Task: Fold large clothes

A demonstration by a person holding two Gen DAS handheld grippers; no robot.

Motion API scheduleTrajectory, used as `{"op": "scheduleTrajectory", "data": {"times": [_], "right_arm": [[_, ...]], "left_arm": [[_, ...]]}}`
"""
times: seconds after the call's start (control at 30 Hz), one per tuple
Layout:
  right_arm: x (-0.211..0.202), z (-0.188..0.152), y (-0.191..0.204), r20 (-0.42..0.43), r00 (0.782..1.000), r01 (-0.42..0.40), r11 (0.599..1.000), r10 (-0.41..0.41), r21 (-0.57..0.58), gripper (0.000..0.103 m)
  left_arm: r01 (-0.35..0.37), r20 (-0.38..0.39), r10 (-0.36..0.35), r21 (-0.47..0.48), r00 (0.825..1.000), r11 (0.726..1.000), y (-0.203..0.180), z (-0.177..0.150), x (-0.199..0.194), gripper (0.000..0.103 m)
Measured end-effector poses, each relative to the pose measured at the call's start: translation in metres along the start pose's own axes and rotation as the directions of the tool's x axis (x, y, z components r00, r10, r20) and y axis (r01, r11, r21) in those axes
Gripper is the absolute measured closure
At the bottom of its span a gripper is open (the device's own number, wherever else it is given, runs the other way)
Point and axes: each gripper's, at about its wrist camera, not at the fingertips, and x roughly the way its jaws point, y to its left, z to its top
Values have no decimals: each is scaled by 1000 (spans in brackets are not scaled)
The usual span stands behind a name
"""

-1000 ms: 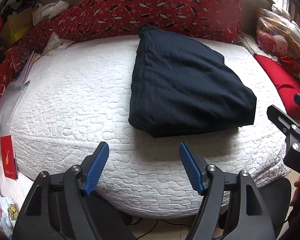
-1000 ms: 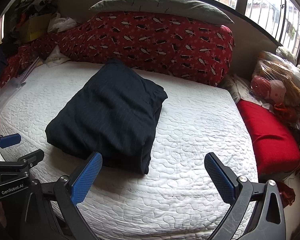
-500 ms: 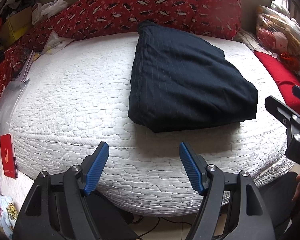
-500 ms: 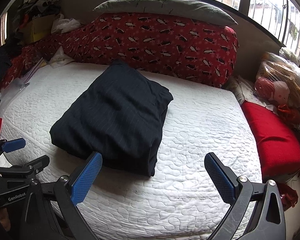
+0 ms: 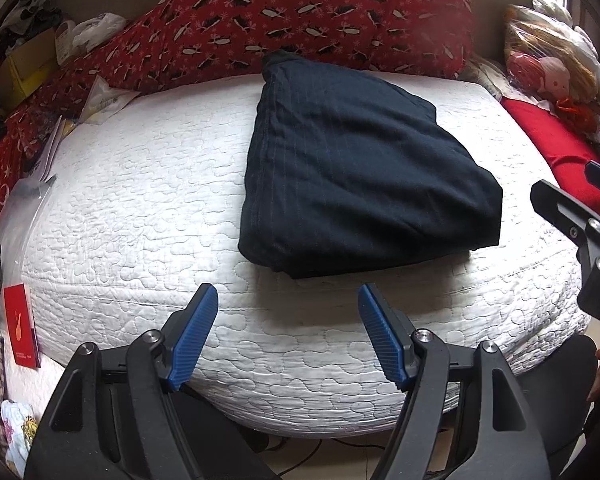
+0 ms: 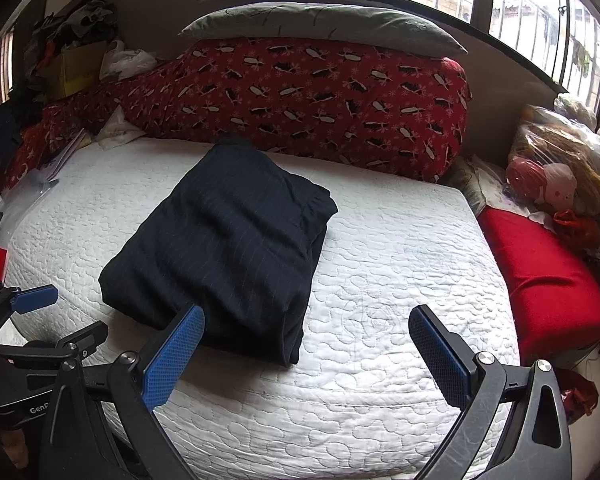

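On a white quilted mattress (image 6: 380,280), folded dark garment (image 6: 228,240), red patterned bedding (image 6: 320,92) behind, both grippers' fingers (image 5: 192,332) released.

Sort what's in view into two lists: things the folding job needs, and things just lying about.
For the job:
dark folded garment
left gripper, open
right gripper, open
white mattress

Lying about:
red patterned bolster
grey pillow
red cushion
bagged plush toys
red booklet

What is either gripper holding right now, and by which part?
Nothing. The left gripper and right gripper are both open, short of the folded dark navy pinstriped garment, which lies free on the white quilted mattress.
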Motion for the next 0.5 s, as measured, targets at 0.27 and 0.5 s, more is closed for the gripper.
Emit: {"op": "scheduleTrajectory", "data": {"times": [0.27, 0.5], "right_arm": [[1, -2, -2, -14, 1000, 10, 1000, -10, 10, 1], [3, -4, -2, -29, 999, 24, 1000, -24, 11, 1]], "left_arm": [[24, -2, -24, 1, 1000, 1000, -5, 0, 1, 31], [42, -5, -42, 2, 999, 999, -6, -1, 1, 31]]}}
